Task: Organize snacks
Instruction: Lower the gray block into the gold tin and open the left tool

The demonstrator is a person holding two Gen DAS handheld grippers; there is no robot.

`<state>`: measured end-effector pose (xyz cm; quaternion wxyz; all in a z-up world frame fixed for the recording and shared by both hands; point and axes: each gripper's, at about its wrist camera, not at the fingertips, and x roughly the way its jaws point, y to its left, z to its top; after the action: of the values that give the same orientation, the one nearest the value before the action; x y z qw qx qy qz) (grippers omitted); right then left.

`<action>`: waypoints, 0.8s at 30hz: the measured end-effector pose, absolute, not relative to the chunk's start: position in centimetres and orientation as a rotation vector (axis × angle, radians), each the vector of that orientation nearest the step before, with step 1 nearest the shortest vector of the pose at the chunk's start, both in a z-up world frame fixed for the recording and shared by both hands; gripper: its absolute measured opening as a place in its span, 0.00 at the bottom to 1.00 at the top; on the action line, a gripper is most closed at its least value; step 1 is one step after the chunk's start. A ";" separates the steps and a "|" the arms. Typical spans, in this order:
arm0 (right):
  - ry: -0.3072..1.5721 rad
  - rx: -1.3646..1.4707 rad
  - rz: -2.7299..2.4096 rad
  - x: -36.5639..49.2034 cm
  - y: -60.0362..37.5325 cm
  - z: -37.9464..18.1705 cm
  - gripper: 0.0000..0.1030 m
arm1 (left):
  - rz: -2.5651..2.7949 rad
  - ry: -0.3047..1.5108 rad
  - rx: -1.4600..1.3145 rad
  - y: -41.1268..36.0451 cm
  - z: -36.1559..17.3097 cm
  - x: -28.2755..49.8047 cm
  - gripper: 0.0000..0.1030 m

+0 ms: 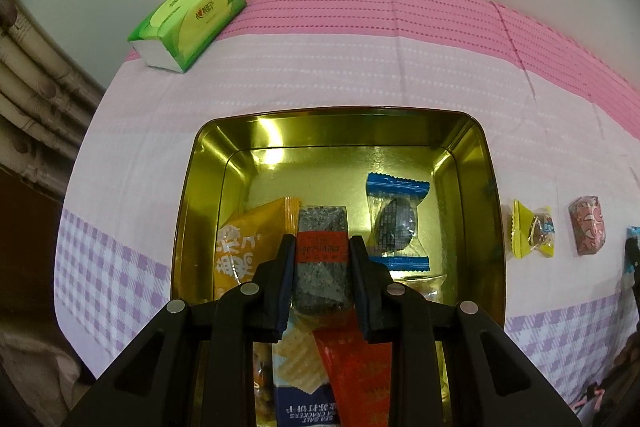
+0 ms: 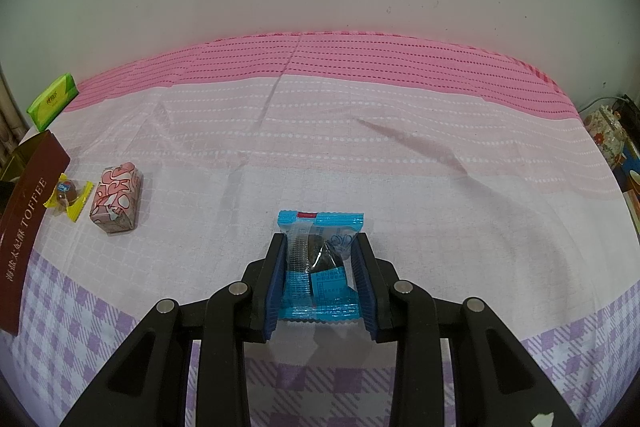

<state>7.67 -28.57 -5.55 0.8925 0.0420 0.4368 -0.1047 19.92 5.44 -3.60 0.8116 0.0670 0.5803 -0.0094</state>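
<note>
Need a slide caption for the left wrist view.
Left tool holds a grey sesame bar over the gold tin of snacks.

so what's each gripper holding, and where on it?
Left gripper: grey sesame bar, by its red-labelled middle. Right gripper: blue-wrapped candy, by its side edges.

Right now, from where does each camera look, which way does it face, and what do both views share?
Left wrist: sits behind the left gripper, facing steeply down into the gold tin; its black fingers clamp a grey-speckled snack bar.
Right wrist: sits behind the right gripper, facing down over the tablecloth; its fingers pinch a blue-wrapped snack.
Shared: green tissue pack, yellow-wrapped candy, pink-patterned candy.
</note>
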 end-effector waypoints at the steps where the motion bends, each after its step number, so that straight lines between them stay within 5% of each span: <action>1: 0.906 0.087 -0.218 7.7 -28.6 -5.5 0.30 | -0.020 1.240 0.143 5.4 -3.6 19.9 0.26; 24: 0.909 0.066 -0.223 7.7 -28.7 -5.7 0.30 | -0.053 1.210 0.165 5.5 -1.3 17.9 0.35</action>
<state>7.65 -28.65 -5.65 0.8921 0.0319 0.4378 -0.1074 17.89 5.53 -1.26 0.8189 0.0776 0.5682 -0.0249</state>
